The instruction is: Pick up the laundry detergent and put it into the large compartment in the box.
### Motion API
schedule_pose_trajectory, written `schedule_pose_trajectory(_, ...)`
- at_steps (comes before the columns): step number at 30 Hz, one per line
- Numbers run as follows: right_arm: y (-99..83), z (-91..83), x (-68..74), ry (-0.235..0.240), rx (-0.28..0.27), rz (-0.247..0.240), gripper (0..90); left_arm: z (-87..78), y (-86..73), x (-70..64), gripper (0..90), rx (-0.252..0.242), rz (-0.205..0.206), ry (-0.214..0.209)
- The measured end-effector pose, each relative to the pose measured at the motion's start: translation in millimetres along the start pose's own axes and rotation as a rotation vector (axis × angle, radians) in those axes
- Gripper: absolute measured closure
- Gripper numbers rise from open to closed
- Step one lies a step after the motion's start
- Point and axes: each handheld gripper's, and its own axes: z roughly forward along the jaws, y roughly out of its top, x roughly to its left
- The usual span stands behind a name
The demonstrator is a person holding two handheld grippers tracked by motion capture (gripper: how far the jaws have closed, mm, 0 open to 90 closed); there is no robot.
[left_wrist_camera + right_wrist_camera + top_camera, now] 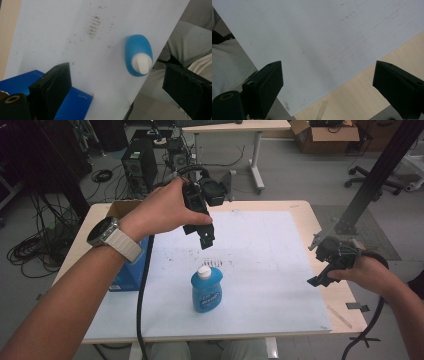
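A white sheet (260,270) is covering the desk (305,210); a blue box (131,272) is sitting at its left edge, a cardboard box (122,207) just behind it.

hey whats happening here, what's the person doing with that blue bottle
A person holds a gripper in each hand over a table. The left gripper hangs open above the blue bottle, which stands upright with its white cap on, untouched, on the white sheet. The right gripper, also open, waits near the table's right edge. A blue box lies to the left.
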Motion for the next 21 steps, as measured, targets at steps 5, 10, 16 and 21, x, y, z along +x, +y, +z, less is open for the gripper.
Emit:
schedule_pose_trajectory(5, -2.3, 1.1, 0.0, 0.001, 0.001, 0.003, 9.4, -1.4, -0.8, -8.9, 8.3, -0.005, -0.006, -0.004)
schedule_pose_trajectory(10, -4.6, 2.1, 0.0, 0.001, 0.002, 0.004, 9.4, -0.4, -2.1, -19.4, 8.3, 0.007, -0.003, 0.008)
schedule_pose_trajectory(16, -4.3, 2.0, 1.6, -0.001, 0.001, 0.004, 9.4, 7.7, -4.0, -27.0, 8.3, 0.011, -0.017, -0.014)
schedule_pose_trajectory(21, -3.8, 2.7, 1.5, -0.003, -0.001, -0.001, 9.4, 15.2, -4.5, -32.0, 8.4, 0.027, -0.044, -0.017)
